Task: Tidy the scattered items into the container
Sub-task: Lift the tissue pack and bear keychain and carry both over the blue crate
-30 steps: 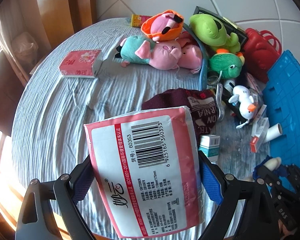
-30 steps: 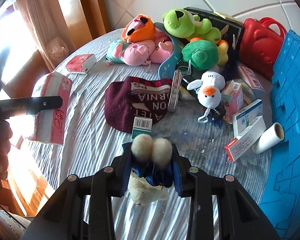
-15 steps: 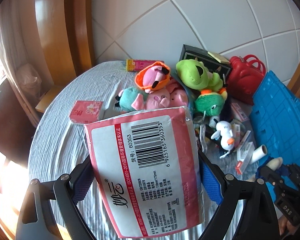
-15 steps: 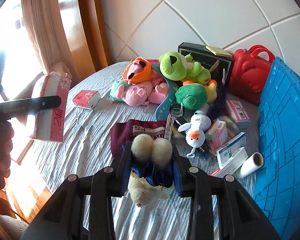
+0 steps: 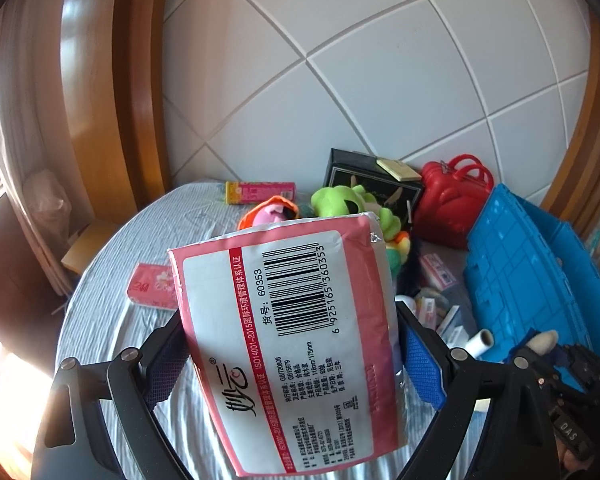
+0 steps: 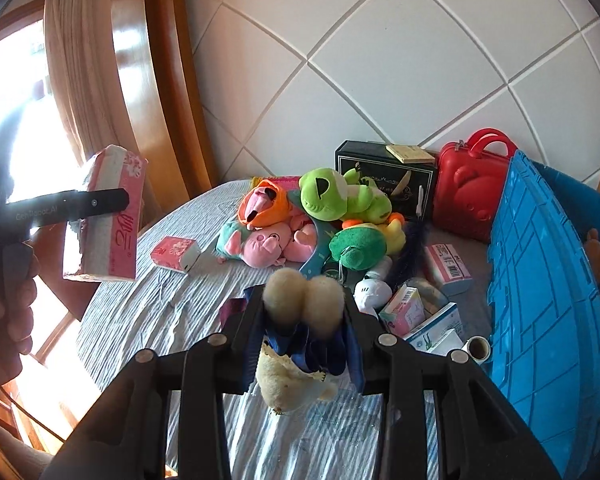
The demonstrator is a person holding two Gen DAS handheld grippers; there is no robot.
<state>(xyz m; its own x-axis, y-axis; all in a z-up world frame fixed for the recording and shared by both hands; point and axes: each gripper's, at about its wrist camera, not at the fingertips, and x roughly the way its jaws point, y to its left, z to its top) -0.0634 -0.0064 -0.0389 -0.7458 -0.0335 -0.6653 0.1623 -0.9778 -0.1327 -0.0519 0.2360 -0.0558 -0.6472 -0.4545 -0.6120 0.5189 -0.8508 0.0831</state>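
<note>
Blue crate (image 6: 540,320), plush pile (image 6: 324,220) beside it

hidden: tissue pack (image 5: 288,344) covers pink pig plush | blue crate (image 6: 540,320) cropped right

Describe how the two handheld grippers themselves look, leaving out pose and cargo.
Both are black plastic two-finger tools. The left gripper has curved black linkage arms with silver pivot screws and blue textured pads on its fingers. The right gripper has the same black arms, silver screws and blue pads. Seen from the right wrist camera, the left one's finger bears pale lettering. No sleeve shows.
</note>
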